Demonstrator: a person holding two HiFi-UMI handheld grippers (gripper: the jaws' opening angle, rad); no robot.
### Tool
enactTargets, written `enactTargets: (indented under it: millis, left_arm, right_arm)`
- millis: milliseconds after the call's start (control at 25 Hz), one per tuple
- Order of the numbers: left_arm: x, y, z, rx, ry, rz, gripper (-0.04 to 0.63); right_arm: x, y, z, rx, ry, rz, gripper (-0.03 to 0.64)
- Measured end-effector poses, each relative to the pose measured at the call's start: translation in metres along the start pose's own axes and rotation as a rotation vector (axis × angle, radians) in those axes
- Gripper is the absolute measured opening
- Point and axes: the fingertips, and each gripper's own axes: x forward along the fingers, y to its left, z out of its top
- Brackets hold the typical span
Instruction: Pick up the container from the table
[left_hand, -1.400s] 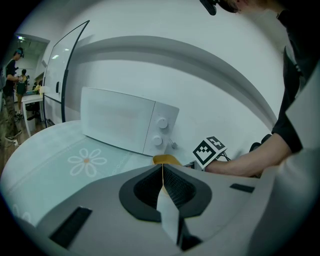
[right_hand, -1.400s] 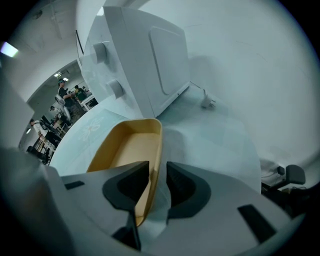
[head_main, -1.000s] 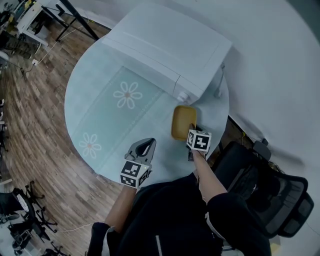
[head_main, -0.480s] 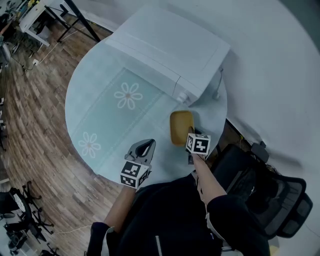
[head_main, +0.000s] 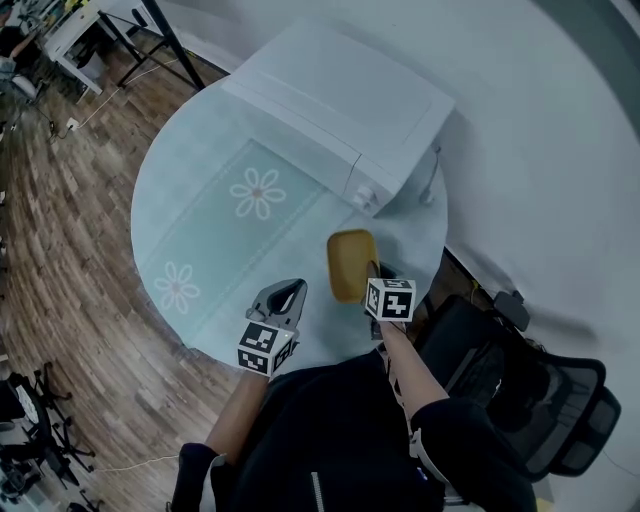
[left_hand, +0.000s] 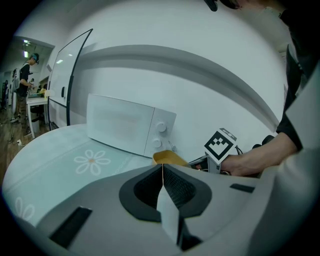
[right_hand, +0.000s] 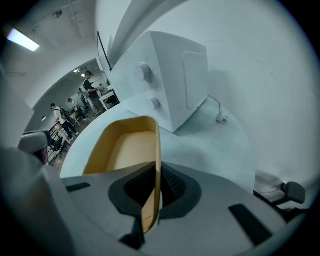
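Observation:
A yellow rectangular container hangs tilted just above the round table, in front of the microwave. My right gripper is shut on the container's near right wall. In the right gripper view, that wall runs between the two pads, and the empty inside of the container lies to the left. My left gripper hovers at the table's near edge, shut and empty. In the left gripper view its jaws meet in a line, and the container shows just beyond them.
A white microwave stands at the back of the table, its cable and plug lying to its right. A mat with flower prints covers the table's left half. A black office chair stands at the right, and people are far off at the left.
The container has left the table and moved left and nearer, carried by my right gripper. My left gripper has barely moved.

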Motion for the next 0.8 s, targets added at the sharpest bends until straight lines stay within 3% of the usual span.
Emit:
enactTargets:
  millis: [400,800]
  left_arm:
    - [-0.019,-0.001,-0.002,-0.003,-0.038,0.021,0.017]
    - [-0.046,-0.007,0.001,0.004,-0.082,0.048,0.017]
  right_arm:
    - [-0.040,0.046,0.025,-0.153,-0.086,0.056,0.026]
    - [-0.081,0.083,0.037,-0.226,-0.160,0.110,0.026]
